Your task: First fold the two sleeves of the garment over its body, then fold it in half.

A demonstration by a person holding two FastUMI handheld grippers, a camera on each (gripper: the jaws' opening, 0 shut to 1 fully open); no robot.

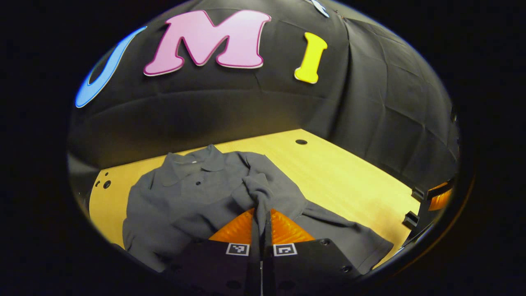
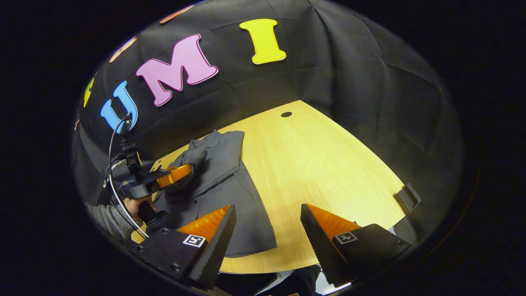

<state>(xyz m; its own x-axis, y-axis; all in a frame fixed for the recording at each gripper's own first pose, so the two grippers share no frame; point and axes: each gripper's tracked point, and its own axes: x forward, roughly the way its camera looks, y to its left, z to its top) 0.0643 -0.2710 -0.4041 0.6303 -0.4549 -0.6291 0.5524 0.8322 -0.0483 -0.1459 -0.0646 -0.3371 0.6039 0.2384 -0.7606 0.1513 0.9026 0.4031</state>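
A dark grey collared garment lies flat on the wooden table, collar toward the far wall. My left gripper is shut on a bunched sleeve, holding it over the garment's body. In the right gripper view the garment lies to the left, its near side sleeve folded onto the body. There the left gripper pinches the other sleeve above the chest, held by a hand. My right gripper hangs open above the table near the garment's hem, with nothing between its fingers.
A round hole is cut in the table near the far corner. Black clips sit on the table's right edge. The black cloth wall closes the back and right. Bare wood stretches to the right of the garment.
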